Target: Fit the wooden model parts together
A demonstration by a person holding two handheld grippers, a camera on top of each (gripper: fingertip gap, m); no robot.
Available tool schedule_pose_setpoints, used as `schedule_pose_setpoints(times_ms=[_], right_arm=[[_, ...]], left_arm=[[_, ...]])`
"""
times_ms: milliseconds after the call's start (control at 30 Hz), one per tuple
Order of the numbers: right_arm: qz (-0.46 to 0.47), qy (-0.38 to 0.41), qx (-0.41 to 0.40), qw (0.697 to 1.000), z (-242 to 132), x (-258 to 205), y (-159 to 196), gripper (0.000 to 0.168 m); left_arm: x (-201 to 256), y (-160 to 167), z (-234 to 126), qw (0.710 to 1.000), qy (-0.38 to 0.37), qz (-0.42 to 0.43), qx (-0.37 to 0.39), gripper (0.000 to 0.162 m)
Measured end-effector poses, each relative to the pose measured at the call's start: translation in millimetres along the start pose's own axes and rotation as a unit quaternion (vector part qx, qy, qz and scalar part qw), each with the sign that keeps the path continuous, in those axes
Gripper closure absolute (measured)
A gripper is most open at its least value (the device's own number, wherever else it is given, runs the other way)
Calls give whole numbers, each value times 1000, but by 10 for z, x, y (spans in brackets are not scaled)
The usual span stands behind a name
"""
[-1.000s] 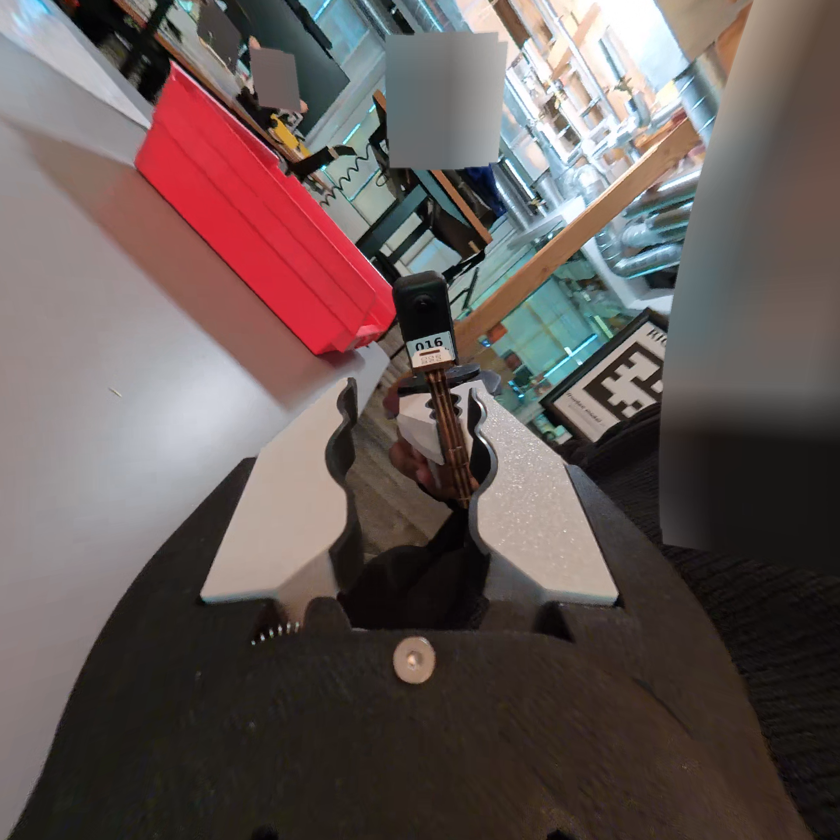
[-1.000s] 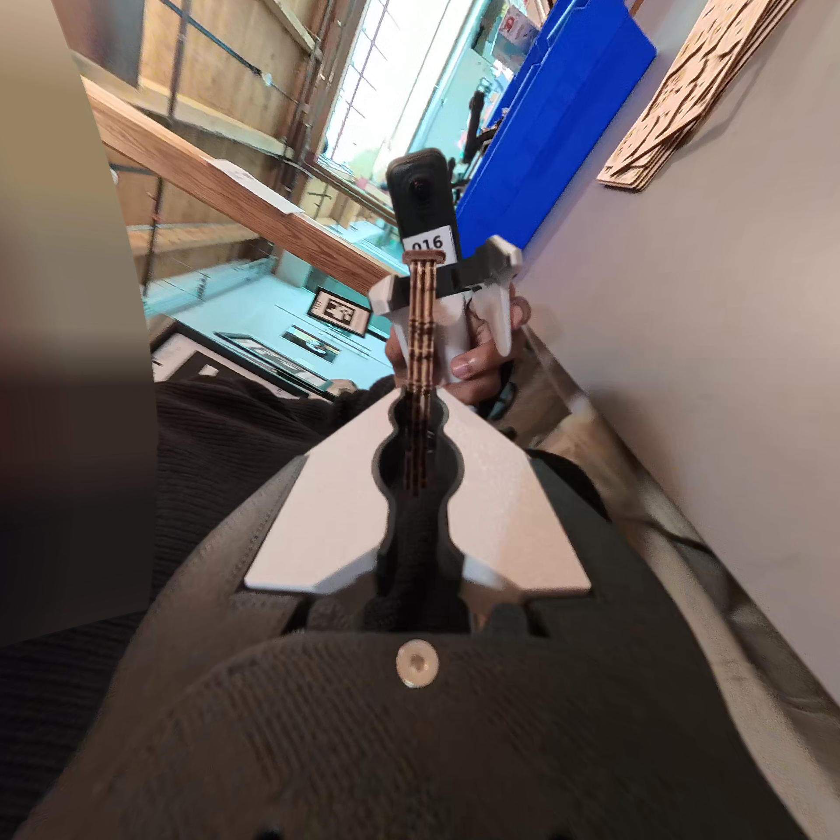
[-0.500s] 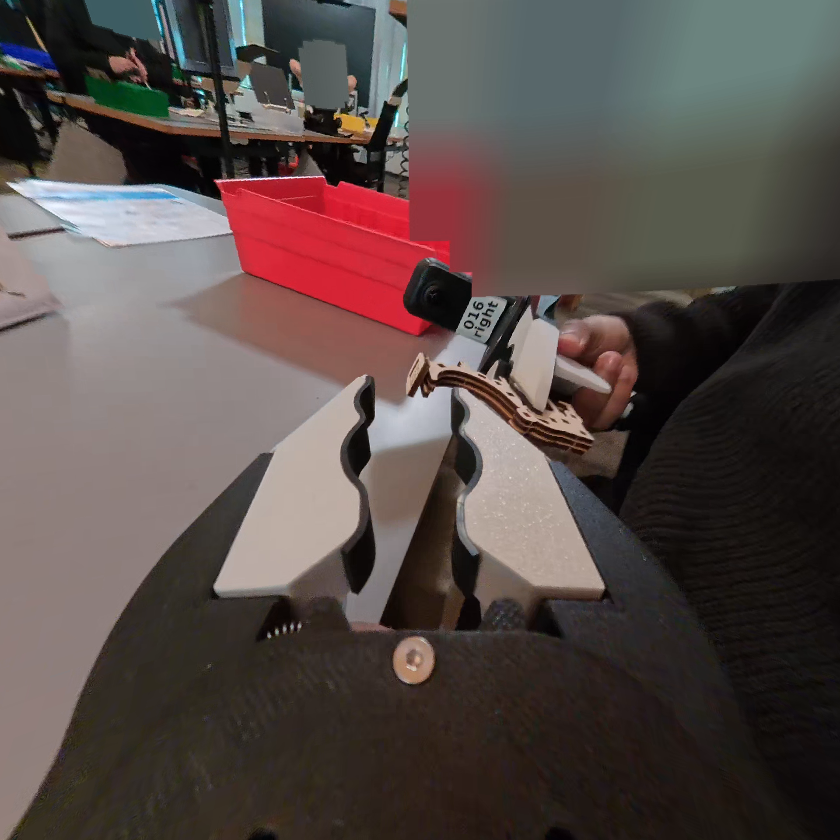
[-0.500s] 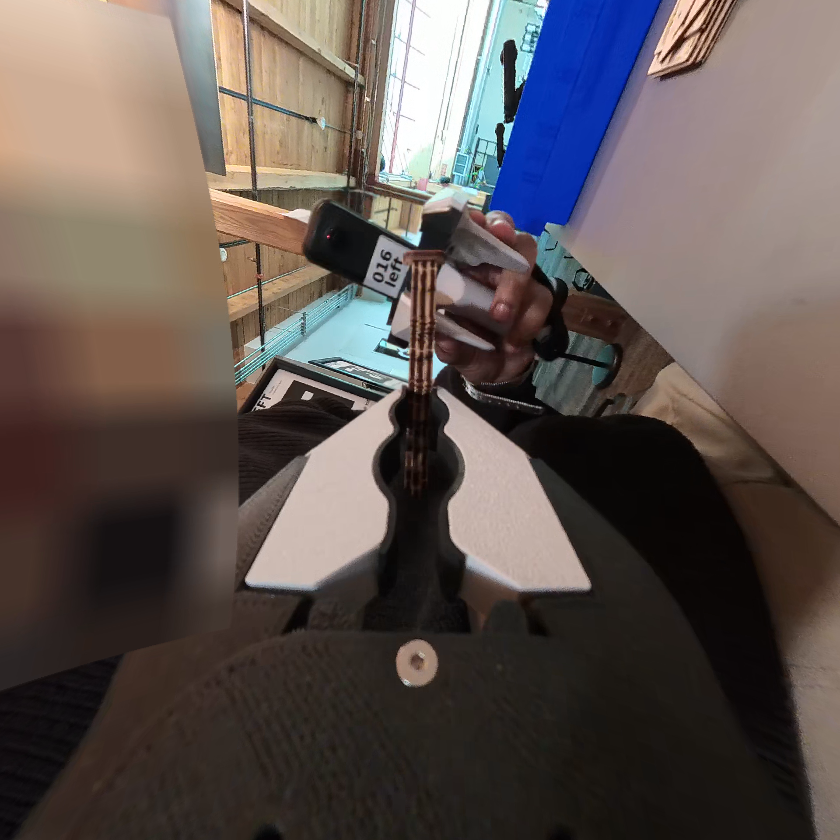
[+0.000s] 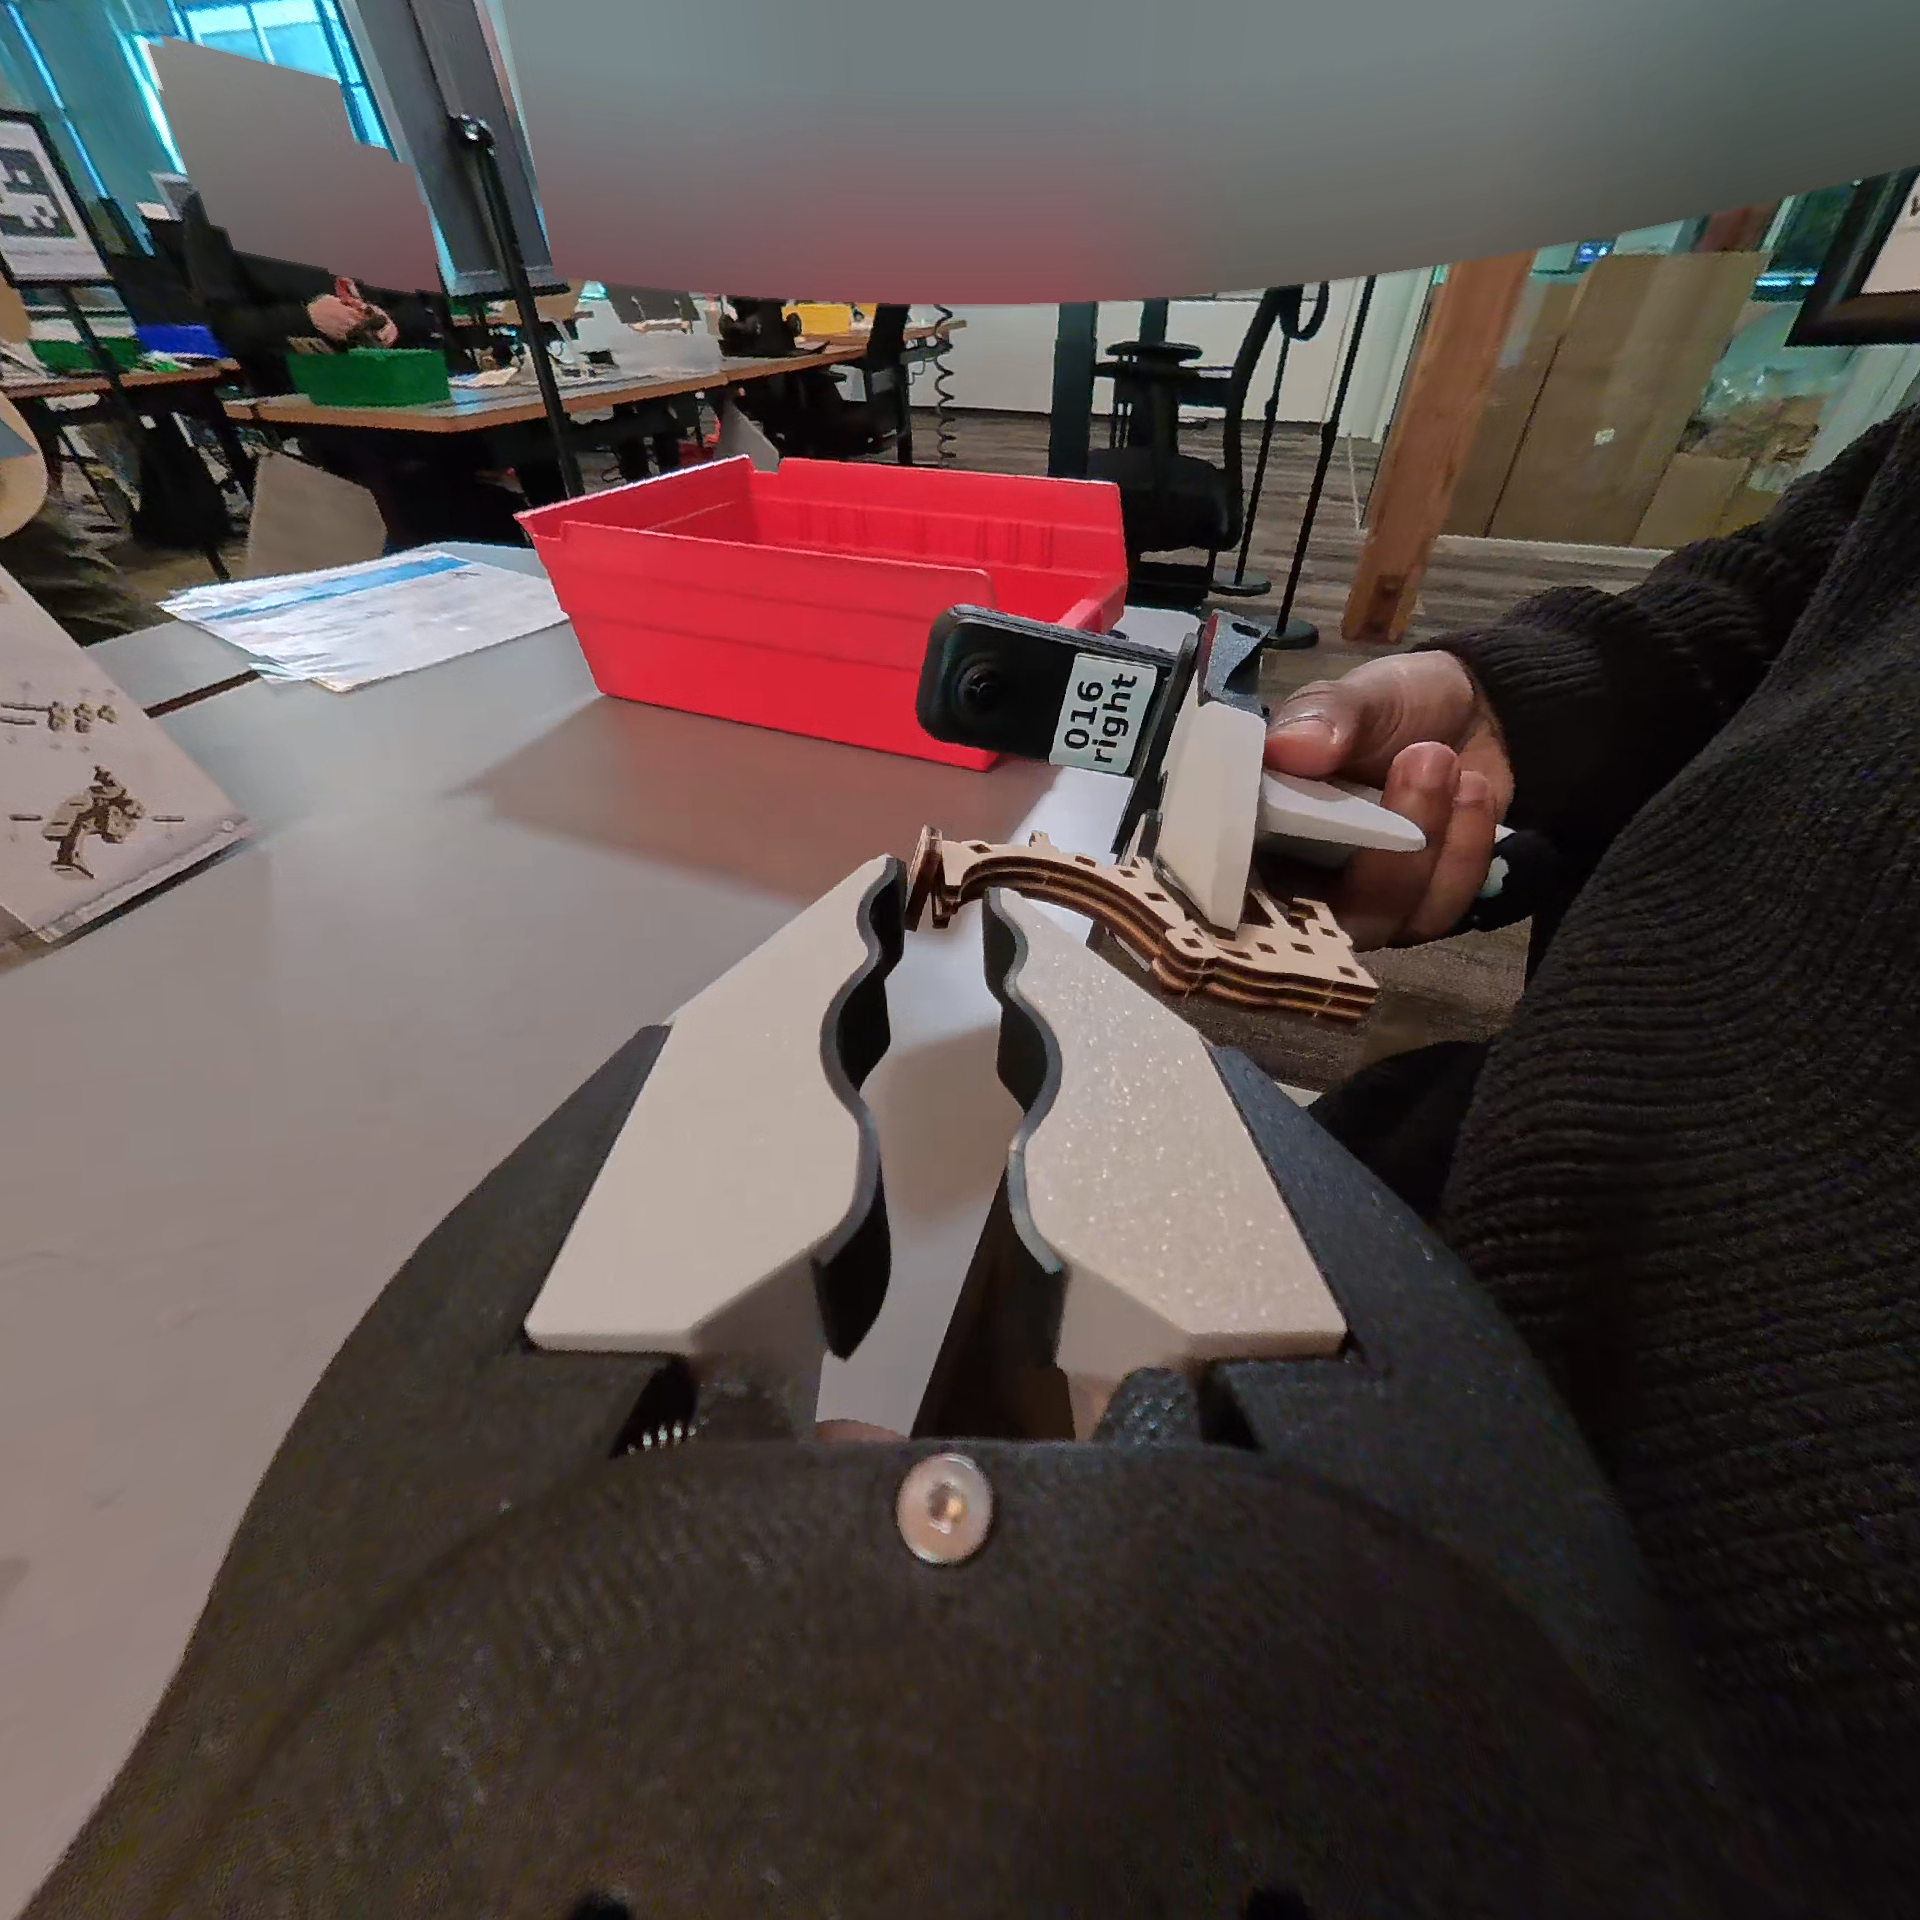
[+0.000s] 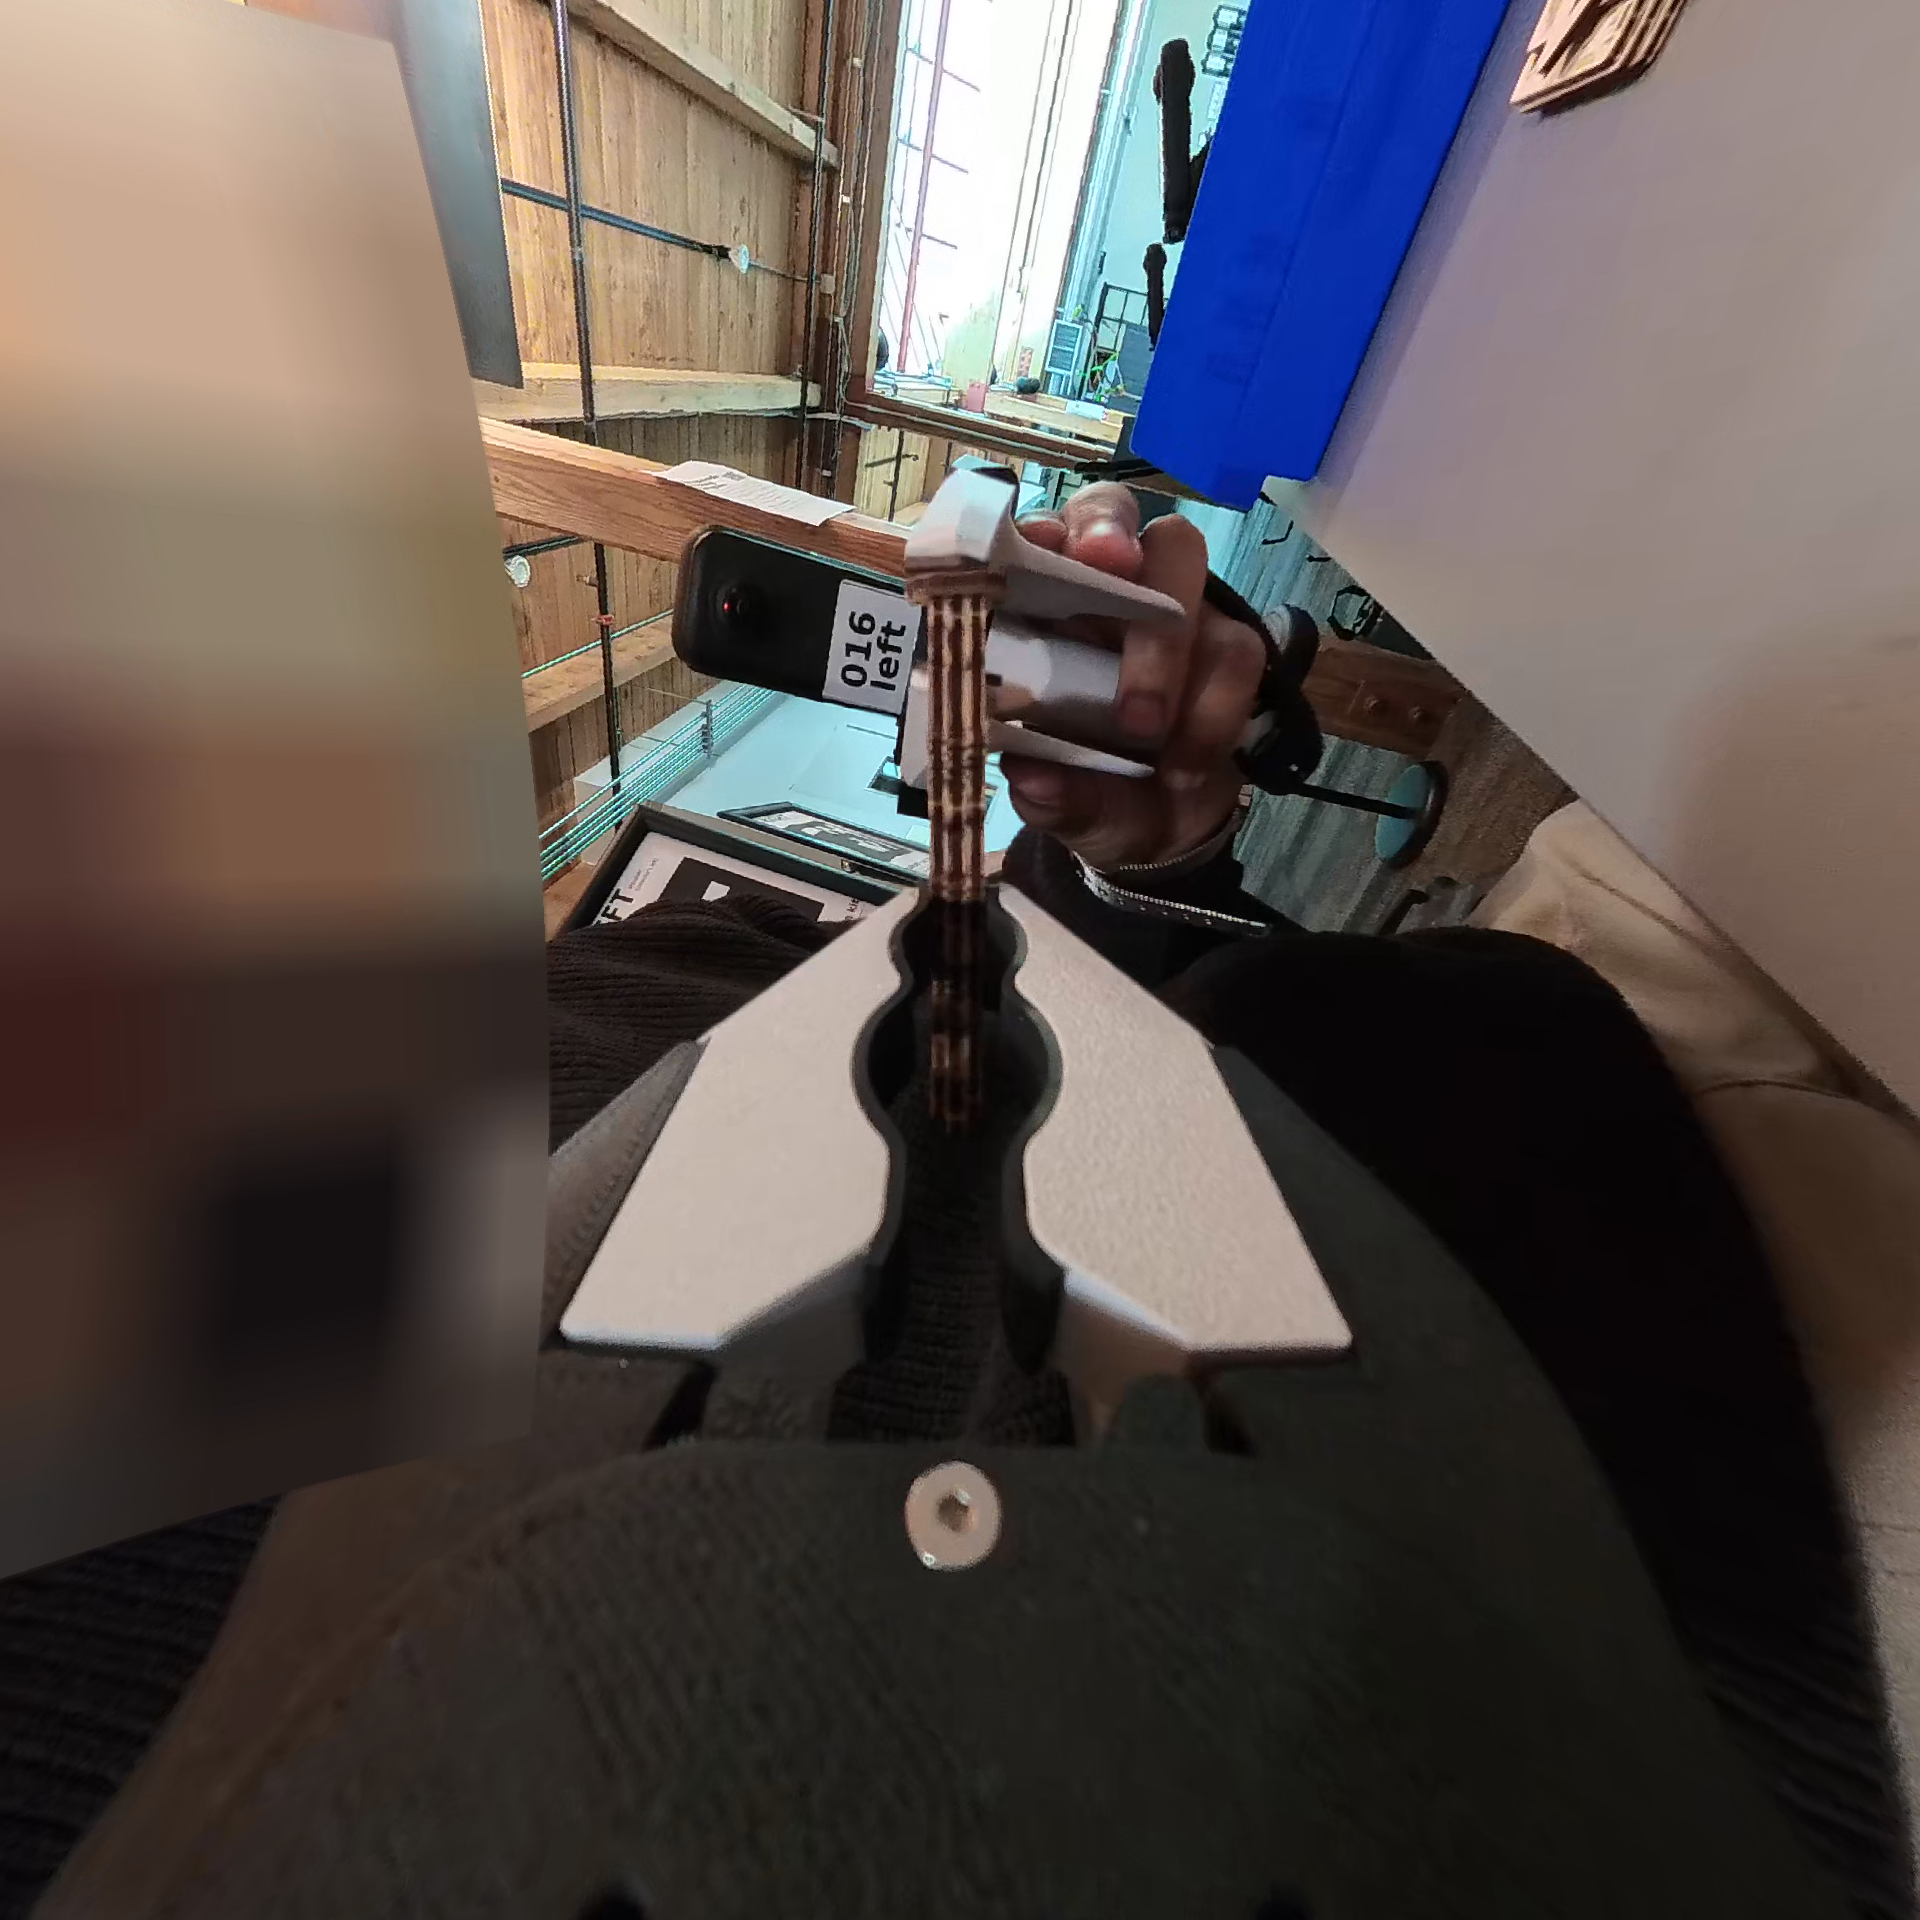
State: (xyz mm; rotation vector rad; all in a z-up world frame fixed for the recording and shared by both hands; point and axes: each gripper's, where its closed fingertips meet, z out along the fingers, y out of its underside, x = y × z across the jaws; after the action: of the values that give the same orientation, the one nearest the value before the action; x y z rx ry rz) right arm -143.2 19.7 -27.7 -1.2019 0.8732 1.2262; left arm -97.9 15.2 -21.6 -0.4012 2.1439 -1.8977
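Note:
A curved wooden model part, made of several thin layers stacked together, is held over the table's near edge. My right gripper is shut on it, and the part sticks out forward past the tips. In the left wrist view the right gripper clamps the part near its wider end. My left gripper is open, its jaws a small gap apart. The part's narrow end sits between its fingertips, against the left one. The left gripper also shows in the right wrist view, around the part's far end.
A red bin stands on the grey table behind the grippers. Papers and an instruction sheet lie at the left. A blue bin and a stack of wooden sheets are on the table in the right wrist view. My hands' fingertips stand some 5 centimetres from each other.
My left gripper has swung round level with the table and moved up to the part, so its narrow end now sits between the open tips. The right gripper keeps its hold.

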Motion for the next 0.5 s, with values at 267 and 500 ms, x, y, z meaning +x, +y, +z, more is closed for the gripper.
schedule_pose_setpoints(times_ms=[267,500], right_arm=[[-2,0,-6,1000,5,-5,21,161],[7,4,-12,1000,11,35,45,161]], left_arm=[[29,-2,-12,1000,12,2,-6,153],[75,-5,3,1000,15,19,-1,144]])
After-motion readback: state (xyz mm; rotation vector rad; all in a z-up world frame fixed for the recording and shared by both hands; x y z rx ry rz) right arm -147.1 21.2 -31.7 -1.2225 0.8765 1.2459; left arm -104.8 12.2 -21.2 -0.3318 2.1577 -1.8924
